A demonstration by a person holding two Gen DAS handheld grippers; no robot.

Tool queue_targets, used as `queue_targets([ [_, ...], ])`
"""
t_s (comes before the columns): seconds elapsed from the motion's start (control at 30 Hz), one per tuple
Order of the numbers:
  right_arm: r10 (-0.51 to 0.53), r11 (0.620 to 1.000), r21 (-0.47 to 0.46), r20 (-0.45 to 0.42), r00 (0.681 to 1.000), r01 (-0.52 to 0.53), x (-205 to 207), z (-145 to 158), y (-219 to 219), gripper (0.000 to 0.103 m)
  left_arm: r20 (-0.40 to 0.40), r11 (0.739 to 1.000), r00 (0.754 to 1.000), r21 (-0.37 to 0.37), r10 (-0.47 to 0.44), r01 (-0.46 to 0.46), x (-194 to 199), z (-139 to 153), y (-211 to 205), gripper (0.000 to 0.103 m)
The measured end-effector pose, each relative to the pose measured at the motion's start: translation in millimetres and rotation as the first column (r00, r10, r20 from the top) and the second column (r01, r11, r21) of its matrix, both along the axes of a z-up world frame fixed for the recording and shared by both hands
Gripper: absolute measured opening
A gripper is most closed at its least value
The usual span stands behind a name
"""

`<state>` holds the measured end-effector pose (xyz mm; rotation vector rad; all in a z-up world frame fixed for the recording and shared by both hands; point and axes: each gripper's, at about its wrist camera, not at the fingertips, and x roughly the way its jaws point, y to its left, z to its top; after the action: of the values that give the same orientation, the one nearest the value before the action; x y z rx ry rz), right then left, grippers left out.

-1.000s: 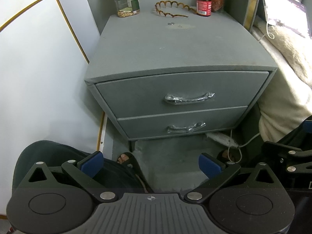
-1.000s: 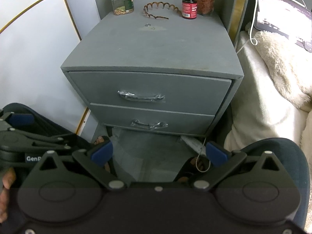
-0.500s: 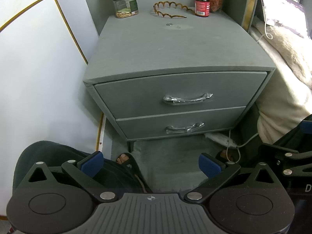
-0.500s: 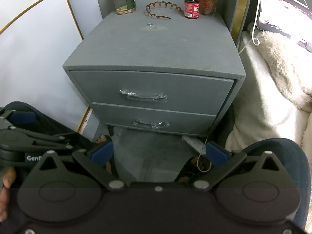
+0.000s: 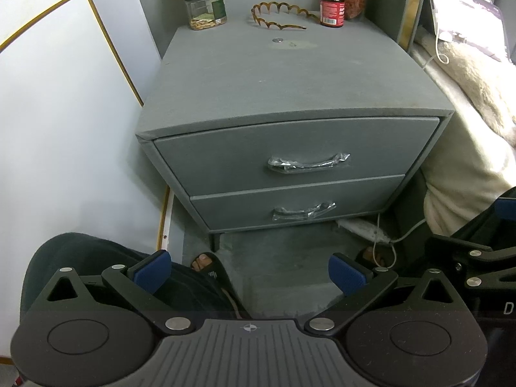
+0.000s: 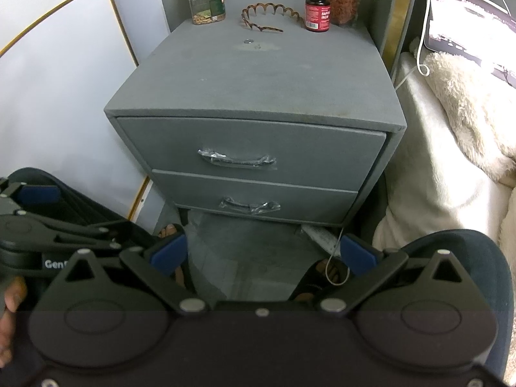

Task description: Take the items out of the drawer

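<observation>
Fingers (image 5: 151, 272) spread, both grippers | grey top drawer (image 5: 296, 164) closed (handle (image 5: 308, 163) plastic-wrapped)

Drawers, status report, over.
Left gripper and right gripper open, empty. Top drawer and bottom drawer shut, handles plastic-wrapped. Path clear.

Left gripper (image 5: 250, 272): black two-finger tool with blue pads, jaws spread wide, nothing held.
Right gripper (image 6: 262, 254): same build, jaws spread wide, seen at 3 o'clock from the left.
</observation>
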<state>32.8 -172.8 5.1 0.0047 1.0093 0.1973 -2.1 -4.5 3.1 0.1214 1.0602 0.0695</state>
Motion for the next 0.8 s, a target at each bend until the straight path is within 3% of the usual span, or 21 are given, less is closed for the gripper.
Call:
queue_targets([
  [0.8, 0.009, 1.000, 0.002, 0.011, 1.000, -0.009, -2.3, 4.2, -0.3, 0.103, 0.005, 1.000, 1.000, -0.004, -0.017, 0.017, -2.7, 3.8, 1.3, 0.103],
])
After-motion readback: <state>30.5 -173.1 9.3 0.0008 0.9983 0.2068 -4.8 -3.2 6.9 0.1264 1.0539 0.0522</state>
